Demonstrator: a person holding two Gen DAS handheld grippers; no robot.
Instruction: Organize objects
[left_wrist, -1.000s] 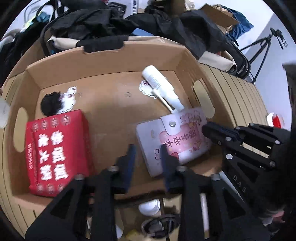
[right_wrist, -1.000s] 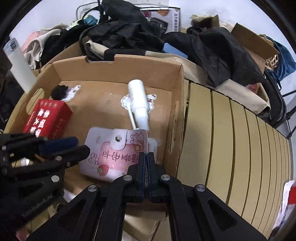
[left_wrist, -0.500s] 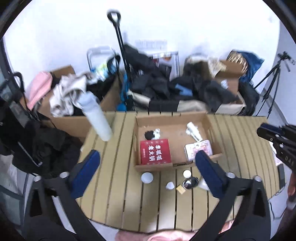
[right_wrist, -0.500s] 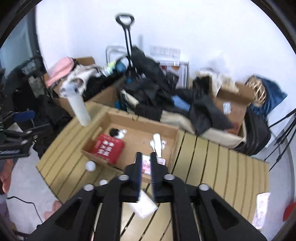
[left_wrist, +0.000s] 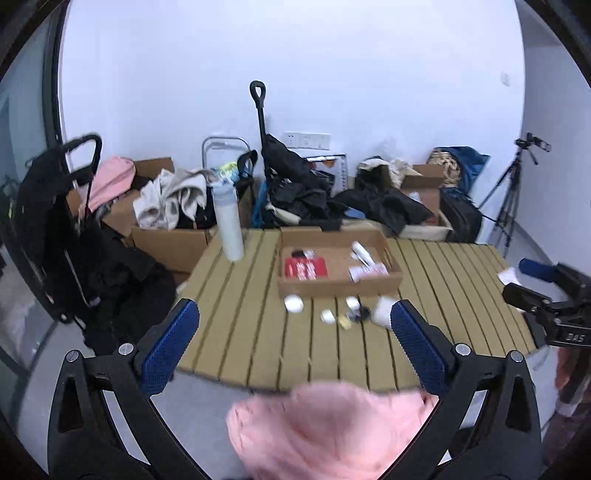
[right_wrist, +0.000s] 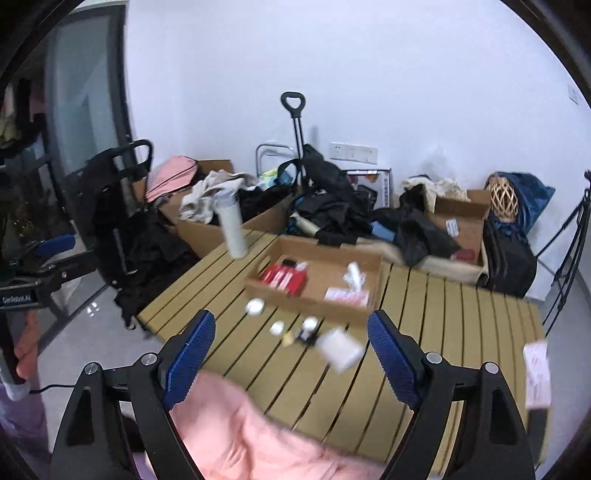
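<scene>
the cardboard box sits mid-frame on the slatted table and already holds part of the load: a red packet on its left side, a small black item at the back left corner, a white tube toward the back right, and a pink-and-white pouch at the front right.

still outside, strewn along the table just in front of the box, are a round white lid, a smaller white cap, a tiny yellowish piece, a dark round bit and a white square packet, which in the right wrist view lies in the centre of the frame, blurred. a tall white bottle stands upright left of the box, and a paper slip lies at the table's far right edge; whether either belongs to the job i cannot tell.

the left gripper is spread to its widest with nothing between its blue pads. the right gripper is opening, wide already, and also carries nothing. both look across the whole table, well apart from every item.

by my reading the sorting is roughly half done: four things boxed, about five small ones left to collect. pink cloth fills the bottom of both views.
</scene>
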